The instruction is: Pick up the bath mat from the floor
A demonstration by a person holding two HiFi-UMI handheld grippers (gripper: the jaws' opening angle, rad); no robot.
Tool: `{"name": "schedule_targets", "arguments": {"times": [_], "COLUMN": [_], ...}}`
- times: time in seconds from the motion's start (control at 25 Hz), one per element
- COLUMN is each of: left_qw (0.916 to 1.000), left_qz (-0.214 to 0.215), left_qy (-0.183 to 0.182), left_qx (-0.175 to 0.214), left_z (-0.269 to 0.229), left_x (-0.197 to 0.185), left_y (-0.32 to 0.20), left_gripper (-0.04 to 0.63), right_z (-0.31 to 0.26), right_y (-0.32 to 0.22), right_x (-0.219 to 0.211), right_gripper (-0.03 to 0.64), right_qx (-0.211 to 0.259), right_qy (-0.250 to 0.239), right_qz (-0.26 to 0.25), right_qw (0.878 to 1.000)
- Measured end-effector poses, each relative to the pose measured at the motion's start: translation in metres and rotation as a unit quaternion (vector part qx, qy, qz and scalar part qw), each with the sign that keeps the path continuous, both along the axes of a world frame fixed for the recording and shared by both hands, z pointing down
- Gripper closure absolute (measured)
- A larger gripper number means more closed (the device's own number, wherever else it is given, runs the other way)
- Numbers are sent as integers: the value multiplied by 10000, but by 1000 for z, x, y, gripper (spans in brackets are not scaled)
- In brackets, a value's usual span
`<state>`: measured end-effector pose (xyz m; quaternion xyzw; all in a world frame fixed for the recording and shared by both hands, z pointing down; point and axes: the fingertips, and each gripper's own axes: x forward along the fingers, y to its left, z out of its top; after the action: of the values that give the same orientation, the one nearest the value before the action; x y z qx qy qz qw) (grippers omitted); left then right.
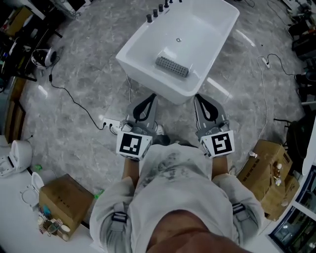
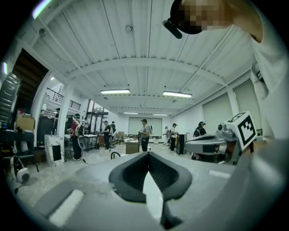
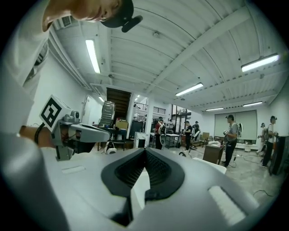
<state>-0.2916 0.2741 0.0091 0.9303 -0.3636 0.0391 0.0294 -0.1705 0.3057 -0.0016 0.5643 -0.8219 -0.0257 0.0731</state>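
A grey perforated mat point(image 1: 173, 66) lies inside the white bathtub point(image 1: 148, 49) ahead of me, near its front end. I see no other mat on the grey marble floor point(image 1: 89, 79). My left gripper point(image 1: 149, 98) points level toward the tub's near rim, its jaws shut with nothing between them. My right gripper point(image 1: 198, 98) runs parallel beside it, also shut and empty. In the left gripper view the black pads point(image 2: 131, 173) meet at the tip, with the right gripper point(image 2: 212, 144) off to the side. The right gripper view shows its pads point(image 3: 158, 173) meeting too.
Cardboard boxes stand at lower left point(image 1: 64, 200) and lower right point(image 1: 269, 173). A power strip point(image 1: 112, 125) with a black cable point(image 1: 74, 101) lies left of my feet. Taps point(image 1: 158, 11) line the tub's far end. Several people point(image 2: 144, 134) stand far off in the hall.
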Motion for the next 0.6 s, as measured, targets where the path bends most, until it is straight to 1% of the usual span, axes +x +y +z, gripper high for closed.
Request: {"name": "schedule_targets", "arguments": {"times": [0.12,0.2,0.32,0.36,0.4,0.48,0.52,0.6], "left_qw": [9997,9992,9977,9974,9972,9971,9971,9972], "left_qz": [251,374,645,696,725,749,740,740], "left_qy": [77,150,161,176,152,-11,-18,116], "left_qx": [32,-15,101,56,-28,-162,-155,22], "left_z": [-1,-1,0,1,2,7,6,1], "left_x": [1,5,14,18,22,29,34,46], "left_y": [-26,-39,-53,-58,-63,-75,-82,-92], "left_gripper": [592,592,592,592,592,592,592,592], "right_z": [3,6,5,4,3,2,2,3], "right_y": [-16,-23,-35,-40,-46,-57,-62,-72], "right_x": [4,9,14,17,20,26,30,40], "right_gripper": [615,615,615,615,615,615,615,615], "right_qx": [-51,-107,-110,-95,-80,-52,-37,-23], "right_qy": [66,101,159,177,188,186,174,140], "right_qz": [314,488,646,685,716,743,737,706], "right_qw": [9995,9987,9977,9975,9972,9971,9971,9974]}}
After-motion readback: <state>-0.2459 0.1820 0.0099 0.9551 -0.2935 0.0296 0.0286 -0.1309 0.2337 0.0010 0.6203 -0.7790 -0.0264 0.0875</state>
